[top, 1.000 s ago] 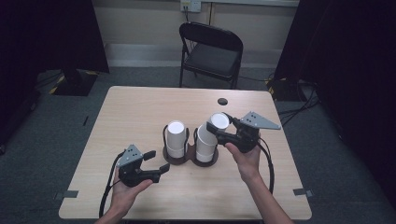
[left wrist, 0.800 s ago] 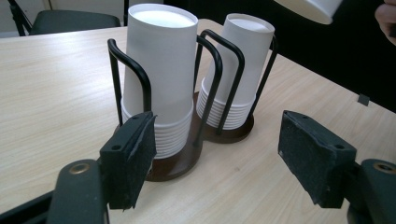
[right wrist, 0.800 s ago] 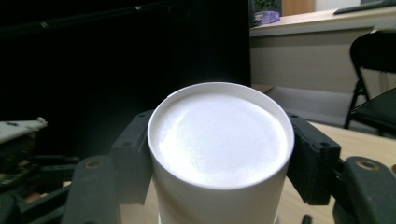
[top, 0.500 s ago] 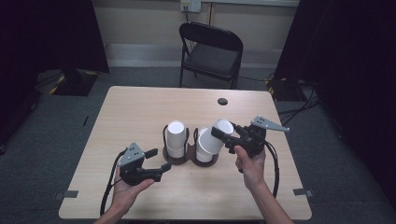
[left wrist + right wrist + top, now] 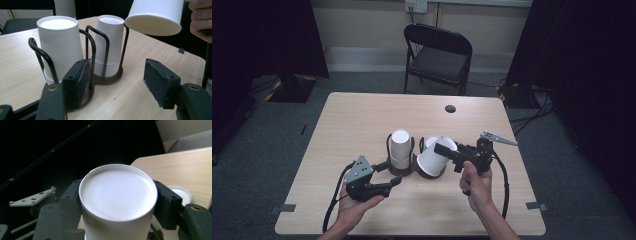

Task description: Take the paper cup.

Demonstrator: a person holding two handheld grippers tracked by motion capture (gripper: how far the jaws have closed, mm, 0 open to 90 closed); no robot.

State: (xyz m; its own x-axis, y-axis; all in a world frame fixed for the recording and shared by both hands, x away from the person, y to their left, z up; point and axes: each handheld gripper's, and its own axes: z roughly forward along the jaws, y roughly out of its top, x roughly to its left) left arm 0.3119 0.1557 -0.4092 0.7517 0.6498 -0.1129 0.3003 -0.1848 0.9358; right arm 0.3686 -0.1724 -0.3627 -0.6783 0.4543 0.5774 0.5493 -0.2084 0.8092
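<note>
A dark wire cup holder (image 5: pixel 404 170) stands mid-table with two stacks of upside-down white cups: the left stack (image 5: pixel 400 146) (image 5: pixel 61 45) and the right stack (image 5: pixel 110 42). My right gripper (image 5: pixel 439 152) (image 5: pixel 117 205) is shut on a single white cup (image 5: pixel 428 162) (image 5: pixel 117 195), which hangs tilted over the right stack, closed end toward the gripper's camera. That cup (image 5: pixel 155 15) hangs at the top right of the left gripper view. My left gripper (image 5: pixel 391 173) (image 5: pixel 116 82) rests low at the holder's base. Its jaws have just been closing and stand apart, gripping nothing.
A black folding chair (image 5: pixel 439 52) stands behind the table's far edge. A small dark round object (image 5: pixel 450 108) lies near the far right of the table (image 5: pixel 352 115). Cables lie on the floor at right (image 5: pixel 532 107).
The right gripper has drawn the top cup off the right stack, tipped it over and brought it lower and nearer to me. The left gripper has stayed by the holder's base.
</note>
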